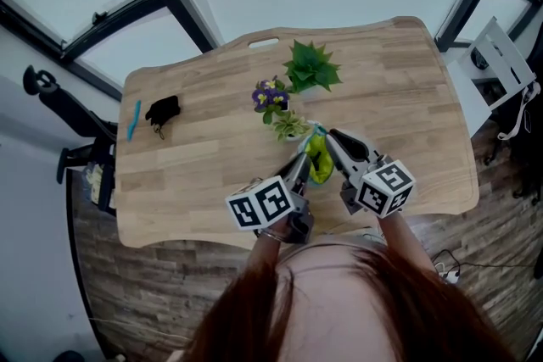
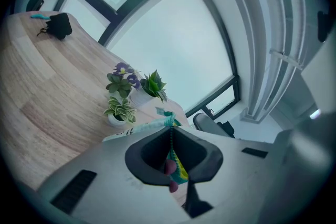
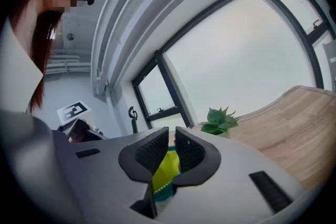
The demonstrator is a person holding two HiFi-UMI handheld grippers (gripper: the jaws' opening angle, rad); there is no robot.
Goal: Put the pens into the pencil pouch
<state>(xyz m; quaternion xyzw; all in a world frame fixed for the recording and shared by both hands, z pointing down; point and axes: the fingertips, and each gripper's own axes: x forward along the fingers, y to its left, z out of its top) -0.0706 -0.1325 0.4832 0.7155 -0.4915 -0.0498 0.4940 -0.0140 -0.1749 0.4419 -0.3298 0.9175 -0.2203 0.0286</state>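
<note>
- Left hand-held gripper (image 1: 304,162): in its own view (image 2: 170,159) I read the jaws as all but together, pinched on the zip edge of the pencil pouch (image 2: 178,169). The zip chain runs up out of the pinch, and two small pink beads sit right at the pads.
- Right hand-held gripper (image 1: 331,136): jaws (image 3: 169,145) nearly closed, only a thin slot between the ribbed pads. Yellow-green pouch fabric (image 3: 165,169) fills that slot and is gripped.
- Pencil pouch (image 1: 319,164) hangs between the two hand-held grippers, each gripping one side, above the near part of the bench (image 1: 195,174). I cannot tell whether its mouth is open.
- One blue pen (image 1: 133,119) lies flat on the bench, well apart from both hand-held grippers, far out to the left one's left. It is just beside a small black object (image 1: 163,110); I cannot make out what that is.
- Just beyond the gripper tips stand three potted plants: a variegated one (image 1: 291,125) nearest, a purple-flowered one (image 1: 271,96) behind it, and a green leafy one (image 1: 311,66) farthest.
</note>
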